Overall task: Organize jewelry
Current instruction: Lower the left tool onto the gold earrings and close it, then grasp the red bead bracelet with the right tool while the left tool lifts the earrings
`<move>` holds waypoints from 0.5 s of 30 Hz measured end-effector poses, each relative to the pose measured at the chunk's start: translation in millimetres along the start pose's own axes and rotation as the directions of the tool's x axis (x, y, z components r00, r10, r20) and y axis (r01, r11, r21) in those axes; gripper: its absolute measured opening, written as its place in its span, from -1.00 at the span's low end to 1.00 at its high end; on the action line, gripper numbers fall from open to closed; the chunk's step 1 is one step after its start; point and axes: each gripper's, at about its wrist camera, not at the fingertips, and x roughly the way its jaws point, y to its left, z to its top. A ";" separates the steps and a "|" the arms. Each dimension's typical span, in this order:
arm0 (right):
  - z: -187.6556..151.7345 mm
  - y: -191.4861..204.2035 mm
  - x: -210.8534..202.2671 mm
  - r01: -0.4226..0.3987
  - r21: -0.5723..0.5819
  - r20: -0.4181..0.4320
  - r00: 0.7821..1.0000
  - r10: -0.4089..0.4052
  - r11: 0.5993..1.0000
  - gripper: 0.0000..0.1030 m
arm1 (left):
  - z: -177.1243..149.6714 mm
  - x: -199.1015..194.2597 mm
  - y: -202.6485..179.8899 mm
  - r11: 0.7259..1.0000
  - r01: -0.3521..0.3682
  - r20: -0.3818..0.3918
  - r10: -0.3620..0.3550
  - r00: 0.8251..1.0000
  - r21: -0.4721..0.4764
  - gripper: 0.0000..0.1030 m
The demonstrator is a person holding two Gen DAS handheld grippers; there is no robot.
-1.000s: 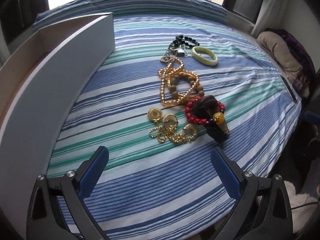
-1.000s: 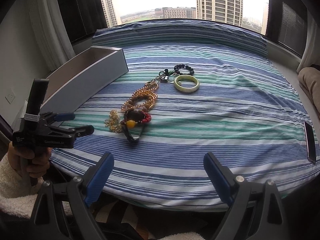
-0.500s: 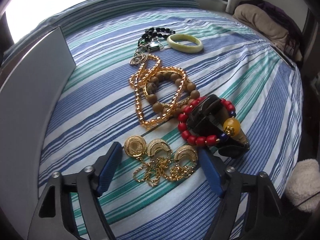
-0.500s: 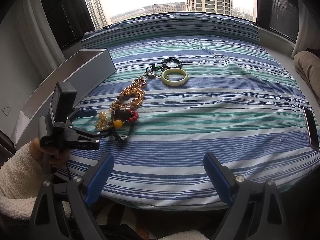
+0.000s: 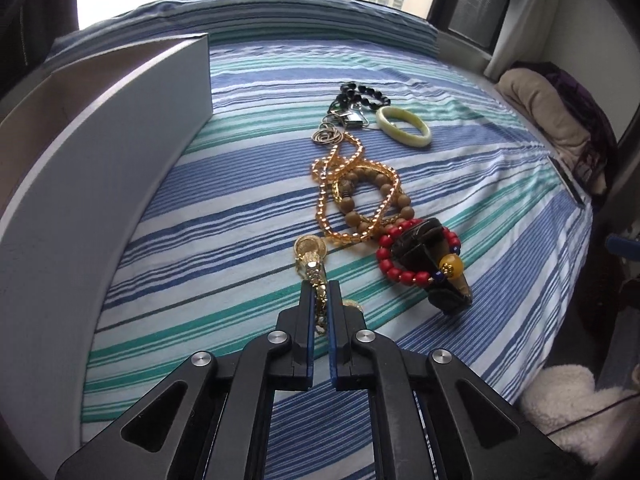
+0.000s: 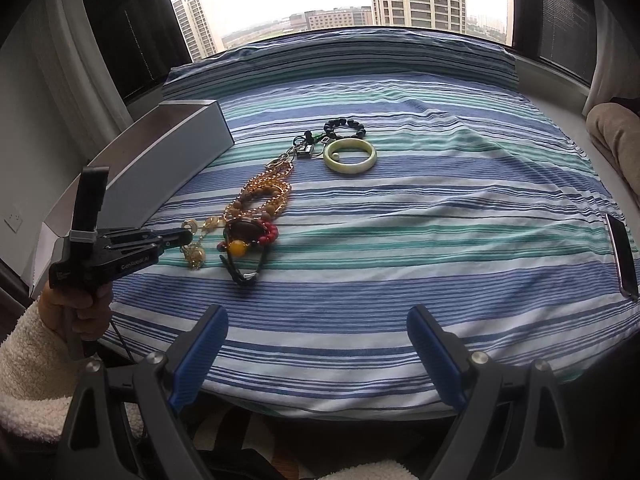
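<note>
Jewelry lies in a line on the striped bed. My left gripper (image 5: pixel 320 286) is shut on the gold disc chain (image 5: pixel 309 249), which sticks out past the fingertips; one disc stands up ahead of them. In the right wrist view the left gripper (image 6: pixel 186 236) pinches the same gold chain (image 6: pixel 196 256) low over the sheet. Just right lies a red bead bracelet (image 5: pixel 390 264) around a dark piece (image 5: pixel 420 240). Beyond are a wooden bead bracelet (image 5: pixel 352 216), a jade bangle (image 5: pixel 404 132) and a black bead bracelet (image 5: pixel 362 92). My right gripper (image 6: pixel 316 316) hangs open near the bed's front edge, holding nothing.
A long grey open box (image 5: pixel 100 168) runs along the bed's left side. A phone (image 6: pixel 622 256) lies at the right edge, and a beige blanket (image 5: pixel 548 108) is piled beyond it. A person's hand in a fleece sleeve (image 6: pixel 24 352) holds the left gripper.
The left gripper went from wide open to shut, closing on the gold disc chain and bunching it between its pads. The right gripper stayed open in place.
</note>
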 end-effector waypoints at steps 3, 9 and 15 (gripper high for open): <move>1.5 3.6 1.0 -0.001 -0.015 -0.001 1.000 0.001 1.000 0.80 | -0.2 -17.2 9.2 0.998 0.002 0.024 0.000 1.000 -0.059 -0.94; 26.0 16.3 17.8 -0.072 -0.123 -0.013 0.997 0.071 0.990 0.80 | -4.7 -47.2 19.1 0.989 0.009 0.072 0.002 0.997 -0.145 -0.94; 47.3 34.4 74.7 -0.308 -0.087 -0.149 0.944 0.294 0.947 0.42 | -14.7 -57.3 19.1 0.983 -0.025 0.071 0.039 0.997 -0.182 -0.94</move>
